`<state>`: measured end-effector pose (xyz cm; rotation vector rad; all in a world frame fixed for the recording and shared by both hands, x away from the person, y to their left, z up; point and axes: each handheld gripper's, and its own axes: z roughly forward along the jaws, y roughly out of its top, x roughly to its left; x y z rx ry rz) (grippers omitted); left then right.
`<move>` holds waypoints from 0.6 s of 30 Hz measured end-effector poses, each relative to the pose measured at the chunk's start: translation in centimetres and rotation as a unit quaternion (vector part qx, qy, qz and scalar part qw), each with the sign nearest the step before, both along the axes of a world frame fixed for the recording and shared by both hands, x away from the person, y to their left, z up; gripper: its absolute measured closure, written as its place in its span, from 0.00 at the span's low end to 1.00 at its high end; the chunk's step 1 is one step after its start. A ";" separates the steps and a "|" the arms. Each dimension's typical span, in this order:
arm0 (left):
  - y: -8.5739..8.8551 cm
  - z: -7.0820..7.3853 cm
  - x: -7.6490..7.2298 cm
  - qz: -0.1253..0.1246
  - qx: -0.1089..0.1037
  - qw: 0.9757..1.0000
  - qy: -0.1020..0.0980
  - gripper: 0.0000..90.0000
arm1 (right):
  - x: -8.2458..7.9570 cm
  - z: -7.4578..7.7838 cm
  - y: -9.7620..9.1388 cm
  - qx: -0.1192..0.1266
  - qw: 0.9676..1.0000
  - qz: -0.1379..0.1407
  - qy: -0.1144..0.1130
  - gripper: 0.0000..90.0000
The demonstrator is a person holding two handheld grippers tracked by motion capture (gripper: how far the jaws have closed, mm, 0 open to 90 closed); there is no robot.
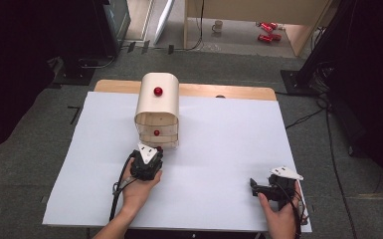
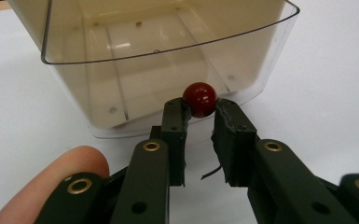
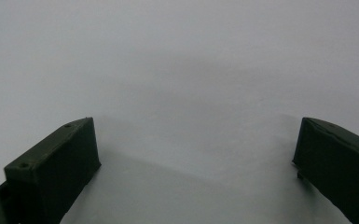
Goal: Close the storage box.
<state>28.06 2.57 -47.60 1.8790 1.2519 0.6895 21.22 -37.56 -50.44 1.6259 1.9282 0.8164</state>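
Note:
A cream drawer cabinet (image 1: 157,107) with a rounded top stands near the table's far middle. It carries a red knob (image 1: 157,91) on top and another on a middle drawer front (image 1: 156,133). Its bottom drawer (image 2: 158,60), clear-walled and empty inside, is pulled out. My left gripper (image 2: 199,103) is shut on that drawer's red knob (image 2: 199,99), its pads (image 2: 177,116) pinching it from both sides. In the high view the left gripper (image 1: 154,149) sits right in front of the cabinet. My right gripper (image 1: 252,185) rests open at the front right, jaws wide above bare white surface (image 3: 191,116).
A white sheet (image 1: 219,149) covers the table, with a wooden edge (image 1: 229,91) at the back. Beyond the table lie grey floor, a mug (image 1: 218,26), red cans (image 1: 266,31) and dark stands at both sides.

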 end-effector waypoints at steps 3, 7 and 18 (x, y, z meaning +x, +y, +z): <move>0.0 0.1 0.3 0.000 0.002 1.000 0.003 0.84 | 0.0 0.0 0.0 0.000 1.000 0.000 0.000 0.00; -0.1 0.1 0.7 0.002 0.001 1.000 0.003 0.83 | 0.0 0.0 0.0 0.000 1.000 0.000 0.000 0.00; -0.1 0.1 0.9 0.002 0.000 1.000 0.006 0.83 | 0.0 0.0 0.0 0.000 1.000 0.000 0.000 0.00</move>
